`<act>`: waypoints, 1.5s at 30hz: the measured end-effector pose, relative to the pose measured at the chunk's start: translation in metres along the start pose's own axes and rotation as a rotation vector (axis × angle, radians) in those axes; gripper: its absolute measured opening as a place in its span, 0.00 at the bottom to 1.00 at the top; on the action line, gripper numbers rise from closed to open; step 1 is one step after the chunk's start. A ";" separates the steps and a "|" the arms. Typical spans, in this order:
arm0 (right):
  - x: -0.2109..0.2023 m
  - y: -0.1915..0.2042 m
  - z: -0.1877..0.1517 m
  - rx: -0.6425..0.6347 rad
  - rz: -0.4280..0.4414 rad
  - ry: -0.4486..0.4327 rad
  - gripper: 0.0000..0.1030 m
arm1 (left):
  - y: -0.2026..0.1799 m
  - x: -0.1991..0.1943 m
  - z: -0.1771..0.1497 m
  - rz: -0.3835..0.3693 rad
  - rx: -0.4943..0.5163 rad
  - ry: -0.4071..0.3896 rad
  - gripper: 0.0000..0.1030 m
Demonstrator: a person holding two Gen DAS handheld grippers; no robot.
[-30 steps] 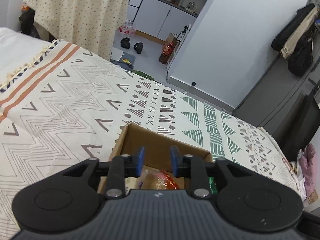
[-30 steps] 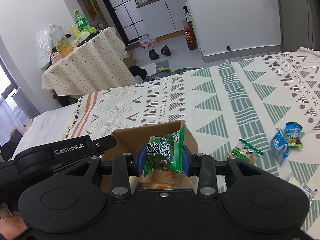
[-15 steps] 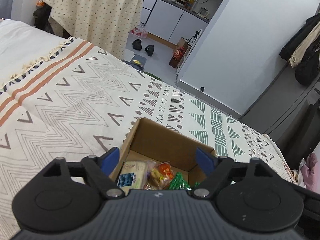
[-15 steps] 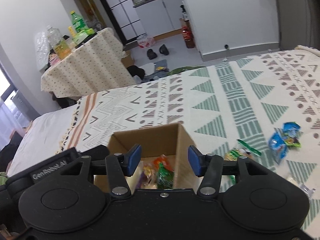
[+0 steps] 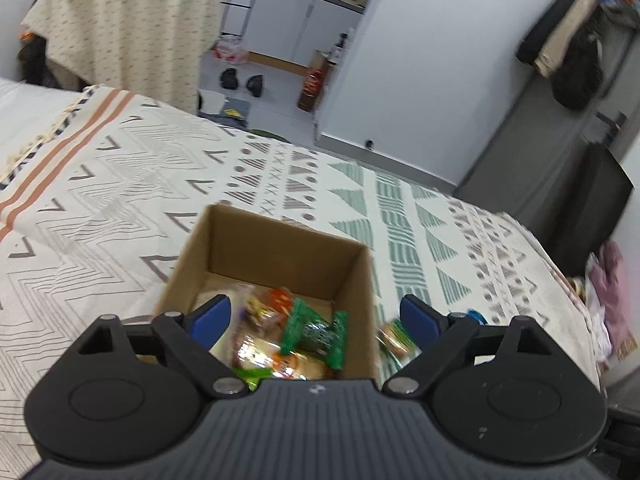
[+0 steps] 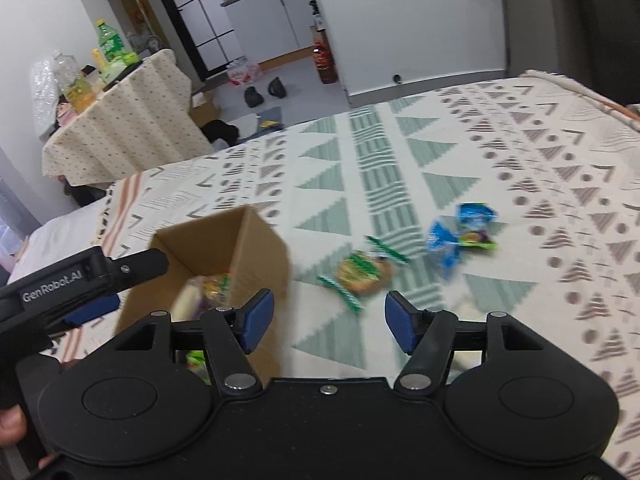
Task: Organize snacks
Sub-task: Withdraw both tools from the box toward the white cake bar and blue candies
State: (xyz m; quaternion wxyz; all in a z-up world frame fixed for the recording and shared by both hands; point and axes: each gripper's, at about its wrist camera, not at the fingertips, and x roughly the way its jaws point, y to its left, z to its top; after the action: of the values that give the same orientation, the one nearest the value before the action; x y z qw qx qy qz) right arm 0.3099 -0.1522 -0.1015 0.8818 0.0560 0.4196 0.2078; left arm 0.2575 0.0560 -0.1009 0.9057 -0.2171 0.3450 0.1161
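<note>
A brown cardboard box sits on the patterned bedspread and holds several wrapped snacks, among them a green packet. My left gripper hangs open right above the box, nothing between its fingers. My right gripper is open and empty too, just right of the box. Beyond it on the spread lie a green-striped round snack and two blue packets. The left tool's arm crosses the right wrist view at the left.
The bedspread stretches wide on both sides of the box. Past the bed's far edge stand a cloth-covered table with bottles, shoes on the floor, and a white wall. A hand shows at the lower left.
My right gripper opened and dropped the green packet into the box, then swung right toward the loose snacks. My left gripper opened wide over the box.
</note>
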 end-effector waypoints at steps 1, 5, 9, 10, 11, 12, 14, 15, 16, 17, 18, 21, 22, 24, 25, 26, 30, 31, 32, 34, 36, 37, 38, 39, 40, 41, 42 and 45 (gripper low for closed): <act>-0.004 -0.004 -0.001 -0.001 -0.008 -0.001 0.60 | -0.004 0.000 -0.002 -0.006 0.011 0.005 0.89; -0.019 -0.021 0.000 -0.007 -0.044 -0.015 0.62 | -0.019 -0.003 -0.007 -0.036 0.048 0.025 0.89; -0.032 -0.039 0.002 0.009 -0.063 -0.028 0.64 | -0.034 -0.005 -0.012 -0.062 0.090 0.039 0.89; -0.036 -0.043 0.002 0.011 -0.069 -0.032 0.64 | -0.038 -0.005 -0.013 -0.067 0.105 0.044 0.89; -0.038 -0.046 0.003 0.014 -0.072 -0.035 0.65 | -0.041 -0.006 -0.014 -0.071 0.117 0.049 0.89; -0.041 -0.051 0.003 0.018 -0.073 -0.038 0.65 | -0.045 -0.006 -0.015 -0.075 0.126 0.054 0.89; -0.046 -0.057 0.004 0.025 -0.079 -0.040 0.67 | -0.050 -0.006 -0.017 -0.089 0.144 0.067 0.89; -0.049 -0.060 0.005 0.027 -0.080 -0.042 0.67 | -0.053 -0.007 -0.018 -0.094 0.150 0.072 0.89; -0.051 -0.063 0.005 0.028 -0.081 -0.044 0.68 | -0.055 -0.007 -0.018 -0.099 0.156 0.075 0.89; -0.054 -0.066 0.005 0.029 -0.083 -0.047 0.69 | -0.058 -0.008 -0.019 -0.104 0.163 0.077 0.89; -0.056 -0.069 0.005 0.030 -0.086 -0.050 0.69 | -0.060 -0.009 -0.019 -0.110 0.170 0.080 0.89; -0.061 -0.079 0.005 0.040 -0.090 -0.055 0.69 | -0.070 -0.010 -0.019 -0.121 0.190 0.083 0.89; -0.063 -0.082 0.005 0.042 -0.093 -0.057 0.70 | -0.072 -0.010 -0.020 -0.122 0.195 0.083 0.89; -0.066 -0.089 0.003 0.050 -0.098 -0.062 0.70 | -0.078 -0.010 -0.021 -0.128 0.206 0.082 0.89; -0.067 -0.094 0.001 0.057 -0.099 -0.063 0.70 | -0.082 -0.010 -0.022 -0.135 0.211 0.084 0.89; -0.068 -0.098 0.000 0.063 -0.100 -0.063 0.70 | -0.086 -0.009 -0.024 -0.142 0.217 0.086 0.89; -0.069 -0.112 -0.007 0.083 -0.106 -0.062 0.70 | -0.103 -0.006 -0.033 -0.171 0.256 0.094 0.89; -0.069 -0.115 -0.009 0.090 -0.107 -0.060 0.70 | -0.107 -0.005 -0.036 -0.177 0.265 0.095 0.89; -0.069 -0.117 -0.010 0.094 -0.106 -0.058 0.70 | -0.110 -0.004 -0.038 -0.182 0.272 0.098 0.89; -0.068 -0.122 -0.013 0.098 -0.106 -0.055 0.70 | -0.116 0.000 -0.043 -0.194 0.283 0.108 0.89; -0.067 -0.126 -0.016 0.105 -0.102 -0.050 0.70 | -0.120 0.004 -0.049 -0.197 0.292 0.121 0.89; -0.065 -0.128 -0.017 0.108 -0.099 -0.047 0.70 | -0.122 0.007 -0.051 -0.198 0.296 0.127 0.89; -0.063 -0.131 -0.019 0.110 -0.099 -0.044 0.70 | -0.124 0.010 -0.053 -0.200 0.300 0.133 0.89; -0.061 -0.133 -0.020 0.113 -0.100 -0.040 0.70 | -0.126 0.013 -0.055 -0.201 0.304 0.136 0.89; -0.060 -0.135 -0.022 0.118 -0.099 -0.036 0.70 | -0.128 0.016 -0.058 -0.201 0.308 0.138 0.89; -0.057 -0.137 -0.023 0.124 -0.098 -0.030 0.70 | -0.130 0.019 -0.060 -0.201 0.311 0.141 0.89; -0.055 -0.139 -0.025 0.130 -0.098 -0.025 0.70 | -0.132 0.023 -0.062 -0.203 0.314 0.147 0.89; -0.050 -0.147 -0.029 0.142 -0.098 -0.013 0.70 | -0.136 0.033 -0.069 -0.209 0.319 0.158 0.89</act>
State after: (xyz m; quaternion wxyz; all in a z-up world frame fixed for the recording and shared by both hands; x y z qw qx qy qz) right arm 0.3063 -0.3083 -0.1246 0.8873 0.0994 0.4301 0.1339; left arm 0.2911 -0.0944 -0.1266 0.9058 -0.1141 0.4047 -0.0521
